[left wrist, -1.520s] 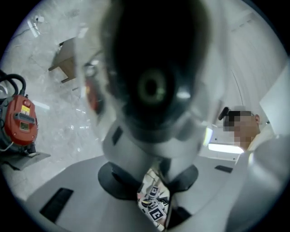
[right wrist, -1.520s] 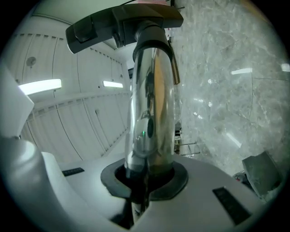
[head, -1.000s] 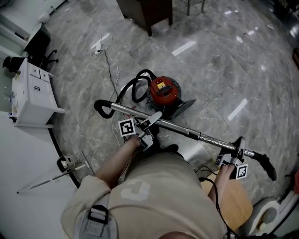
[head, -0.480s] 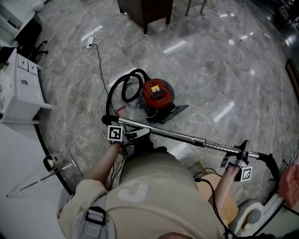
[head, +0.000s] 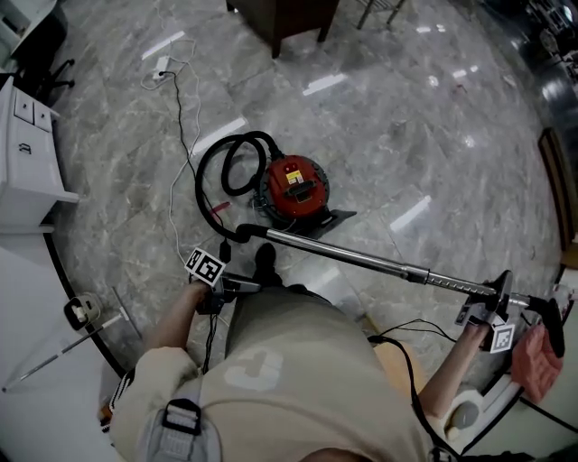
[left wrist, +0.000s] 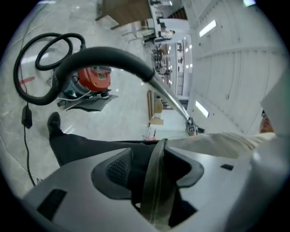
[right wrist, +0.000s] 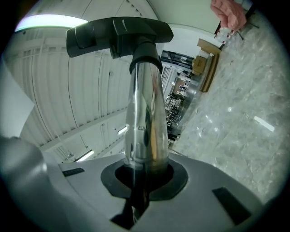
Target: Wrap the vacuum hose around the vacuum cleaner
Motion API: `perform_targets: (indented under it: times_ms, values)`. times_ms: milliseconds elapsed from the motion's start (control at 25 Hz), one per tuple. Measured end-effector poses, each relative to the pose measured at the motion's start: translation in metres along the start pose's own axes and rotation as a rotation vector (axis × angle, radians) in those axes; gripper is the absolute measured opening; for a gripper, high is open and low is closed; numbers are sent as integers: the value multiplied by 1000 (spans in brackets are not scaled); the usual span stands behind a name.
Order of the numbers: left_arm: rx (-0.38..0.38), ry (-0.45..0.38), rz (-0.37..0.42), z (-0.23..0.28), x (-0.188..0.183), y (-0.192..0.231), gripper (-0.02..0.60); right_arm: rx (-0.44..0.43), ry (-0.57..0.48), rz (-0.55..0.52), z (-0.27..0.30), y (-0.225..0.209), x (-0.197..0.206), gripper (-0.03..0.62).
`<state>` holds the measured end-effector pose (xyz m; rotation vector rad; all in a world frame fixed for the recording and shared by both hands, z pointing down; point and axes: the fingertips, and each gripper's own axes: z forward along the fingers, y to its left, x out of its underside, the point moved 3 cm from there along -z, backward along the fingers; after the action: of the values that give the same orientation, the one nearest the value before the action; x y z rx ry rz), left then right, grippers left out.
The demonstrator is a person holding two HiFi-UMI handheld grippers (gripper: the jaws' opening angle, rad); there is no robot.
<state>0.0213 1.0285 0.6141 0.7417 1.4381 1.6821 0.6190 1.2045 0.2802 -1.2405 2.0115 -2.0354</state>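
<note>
The red vacuum cleaner (head: 291,185) stands on the grey marble floor, its black hose (head: 209,162) looped to its left. The curved hose handle (head: 237,232) joins a metal wand (head: 361,260) that slants down right to the floor nozzle (head: 553,327). My right gripper (head: 490,309) is shut on the wand just before the nozzle; its own view shows the wand (right wrist: 142,118) clamped in the right gripper (right wrist: 144,170), nozzle (right wrist: 118,34) above. My left gripper (head: 237,286) hangs below the handle, apart from it. Its jaws have just been opening; the left gripper (left wrist: 152,181) holds nothing, handle (left wrist: 104,59) ahead.
A white power cord (head: 176,135) trails from the vacuum to a socket strip (head: 163,65). A white cabinet (head: 27,135) stands at the left and dark wooden furniture (head: 280,18) at the top. A pink cloth (head: 533,356) lies beside the nozzle. My shoe (head: 265,263) is near the vacuum.
The left gripper let go of the wand and dropped down and left, away from it. The right gripper moved right with the wand, and the handle end slid toward the vacuum.
</note>
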Motion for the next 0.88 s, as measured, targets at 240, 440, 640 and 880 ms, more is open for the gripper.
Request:
perform_targets:
  times_ms: [240,440,640,880]
  values:
    - [-10,-233,-73,-41,-29,30,229,-46,44,-95,-5,13,-28,29]
    - [-30,-349,-93,-69,-42,37,229,-394,148,-184,-8,51,-62,28]
    - [-167,-388,-29,-56,-49,30,229,-577,303,-215,-3,45,-66,23]
    - [-313,-444,54,-5,-57,2,229,-670,484,-213,20,10,-51,12]
